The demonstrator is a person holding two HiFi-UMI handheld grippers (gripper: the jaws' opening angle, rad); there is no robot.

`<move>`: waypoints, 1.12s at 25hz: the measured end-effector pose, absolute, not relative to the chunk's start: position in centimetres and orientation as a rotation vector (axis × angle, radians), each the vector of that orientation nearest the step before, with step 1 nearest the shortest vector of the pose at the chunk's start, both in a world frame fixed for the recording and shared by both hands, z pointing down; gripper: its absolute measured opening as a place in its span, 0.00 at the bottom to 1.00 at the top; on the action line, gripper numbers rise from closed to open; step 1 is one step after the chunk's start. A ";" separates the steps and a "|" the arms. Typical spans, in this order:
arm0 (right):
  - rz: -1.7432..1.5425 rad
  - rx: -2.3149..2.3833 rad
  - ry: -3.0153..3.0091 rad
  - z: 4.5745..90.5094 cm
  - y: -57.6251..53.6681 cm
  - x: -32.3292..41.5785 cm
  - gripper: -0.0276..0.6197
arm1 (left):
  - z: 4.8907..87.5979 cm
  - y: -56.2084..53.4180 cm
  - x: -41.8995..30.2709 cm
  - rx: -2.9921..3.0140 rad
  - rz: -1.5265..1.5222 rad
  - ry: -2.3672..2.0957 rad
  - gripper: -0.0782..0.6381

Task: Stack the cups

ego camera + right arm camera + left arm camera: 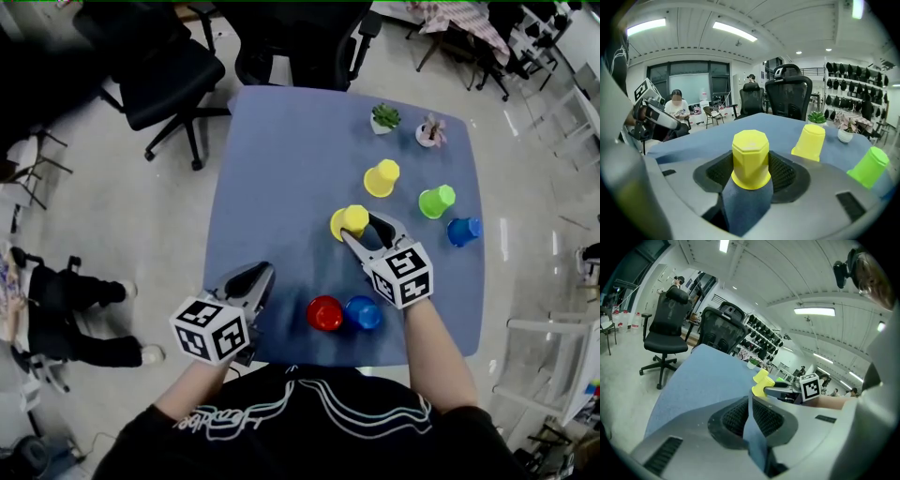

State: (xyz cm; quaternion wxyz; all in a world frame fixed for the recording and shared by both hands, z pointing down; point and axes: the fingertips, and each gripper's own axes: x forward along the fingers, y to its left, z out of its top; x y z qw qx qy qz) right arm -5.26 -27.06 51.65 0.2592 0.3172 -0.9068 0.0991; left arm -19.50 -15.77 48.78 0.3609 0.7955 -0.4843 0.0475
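**Right gripper on near yellow cup; left gripper empty**

The right gripper (362, 228) reached over the blue-topped table (272, 159) with its fingers closed on the near yellow plastic cup (750, 157). That cup stood upside-down near the middle of the table, wide rim down. The rim met both ribbed pads (718, 176), and no gap showed on either side.

The left gripper (261, 274) was held over the near left part of the table, well apart from every cup. Its fingers stood a narrow slit apart. Only the table top showed through the slit, and nothing was between them.

Other cups, each standing singly:
- The far yellow plastic cup (382, 178) stood upside-down, just beyond and to the right of the gripped one.
- The lime-green plastic cup (437, 201) stood upside-down, to the right of the far yellow cup.
- The right-hand blue plastic cup (464, 231) stood near the green cup, close to the table's right edge.
- The red plastic cup (324, 313) and the near blue plastic cup (362, 313) stood side by side at the near edge. They appeared to touch, just left of the right forearm.

At the far right corner stood a green succulent in a white pot (384, 117). A pinkish plant in a white pot (430, 131) stood to its right.
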 end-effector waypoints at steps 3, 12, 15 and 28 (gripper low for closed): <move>0.245 0.865 -2.472 50.3 -26.5 -4.9 0.43 | 48.5 -15.1 -19.2 2.044 0.113 -1.258 0.18; 0.166 0.823 -2.528 45.7 -23.2 -3.7 0.42 | 46.1 -12.5 -17.5 2.036 0.069 -1.305 0.18; 0.155 0.802 -2.548 44.4 -21.6 -3.4 0.42 | 45.1 -11.2 -16.8 2.029 0.052 -1.320 0.18; 0.101 0.693 -2.605 41.1 -13.9 -2.1 0.42 | 43.1 -5.3 -14.1 2.001 0.021 -1.376 0.18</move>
